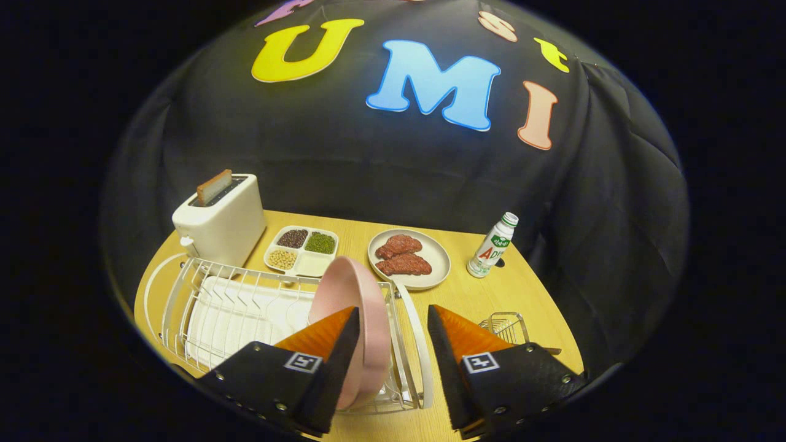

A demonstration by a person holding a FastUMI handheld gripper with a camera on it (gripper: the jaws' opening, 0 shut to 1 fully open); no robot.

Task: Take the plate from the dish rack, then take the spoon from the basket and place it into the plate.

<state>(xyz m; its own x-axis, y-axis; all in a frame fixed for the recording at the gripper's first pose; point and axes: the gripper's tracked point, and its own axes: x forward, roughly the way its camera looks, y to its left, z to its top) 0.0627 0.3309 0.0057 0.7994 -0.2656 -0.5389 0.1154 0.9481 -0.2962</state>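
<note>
Table (344,230): wooden, rounded corners.
Dish rack (202,307): white wire, near left edge; white tray inside.
Toaster (222,224): far left corner, slice standing up in slot.
Pink plate (356,294): upright on edge at rack's right end, beside left finger.
Gripper (393,319): fingers wide apart, holding nothing.
Basket (506,325): small wire one, near right edge; spoon inside not discernible.
</note>
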